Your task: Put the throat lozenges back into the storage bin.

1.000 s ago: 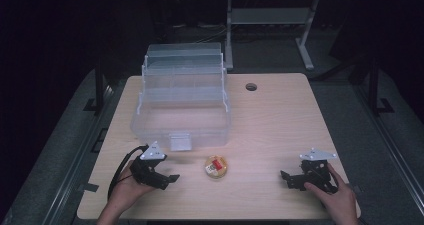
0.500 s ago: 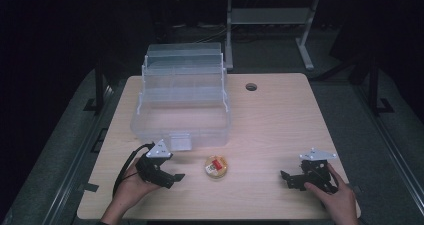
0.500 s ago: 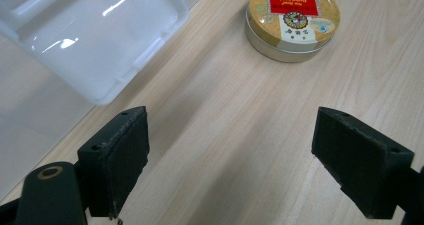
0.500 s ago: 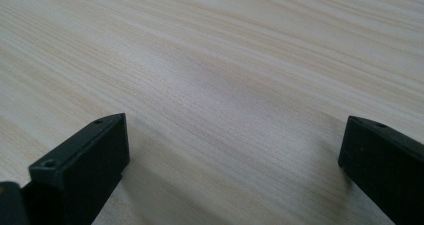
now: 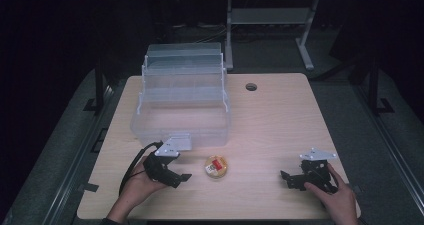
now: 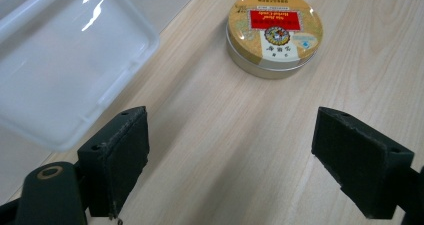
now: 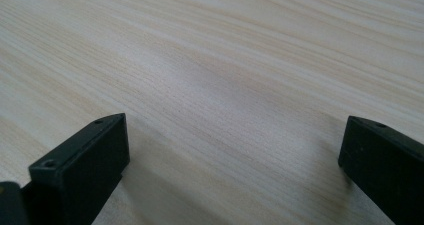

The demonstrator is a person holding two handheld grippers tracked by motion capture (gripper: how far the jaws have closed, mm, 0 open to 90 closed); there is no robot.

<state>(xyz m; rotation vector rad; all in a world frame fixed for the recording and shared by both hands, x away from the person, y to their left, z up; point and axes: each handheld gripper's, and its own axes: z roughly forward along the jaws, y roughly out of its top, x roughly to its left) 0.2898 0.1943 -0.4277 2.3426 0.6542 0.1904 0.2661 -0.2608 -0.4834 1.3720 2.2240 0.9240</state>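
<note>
round tin is seen on the tabletop, just before the clear box | left tongs are held released, nearest, tin ahead | right tongs are held released, well apart

Left gripper and right gripper: each hand-held low, fingers spread wide, empty, pointing inward.
</note>
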